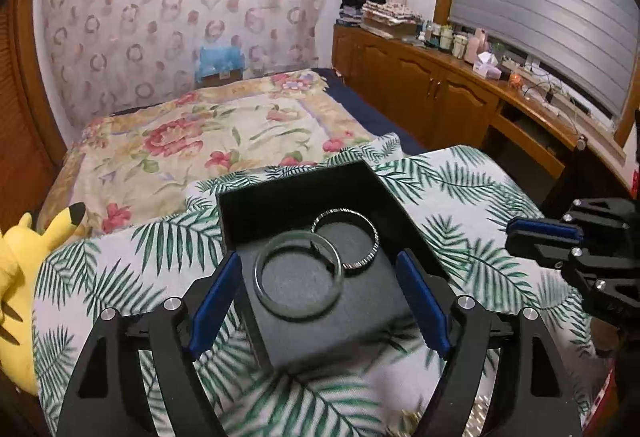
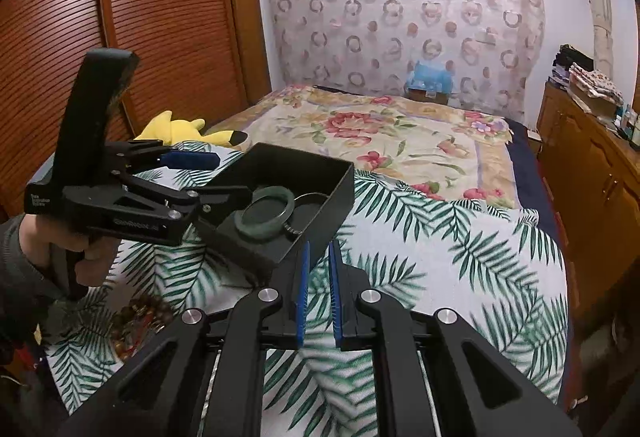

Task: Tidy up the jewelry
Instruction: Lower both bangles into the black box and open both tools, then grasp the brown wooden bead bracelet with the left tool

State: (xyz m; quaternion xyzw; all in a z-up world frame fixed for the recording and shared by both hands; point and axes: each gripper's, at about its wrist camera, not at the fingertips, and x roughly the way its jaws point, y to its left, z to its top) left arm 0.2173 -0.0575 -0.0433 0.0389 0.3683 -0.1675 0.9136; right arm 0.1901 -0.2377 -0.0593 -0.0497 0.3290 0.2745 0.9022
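Palm-leaf cloth (image 1: 460,205) covers the near end of the bed (image 1: 224,129), where a black box (image 1: 304,197) sits open with a green bangle (image 1: 298,275) and a thin silver bangle (image 1: 346,239) overlapping inside. My left jaws (image 1: 318,301) stand wide on either side of the box's near end, pads clear of its walls. My right jaws (image 2: 319,297) are nearly closed on nothing, just beside the box. Yellow plush toy (image 1: 24,277) lies at the left edge; beads (image 2: 136,317) rest near my hand (image 2: 60,237).
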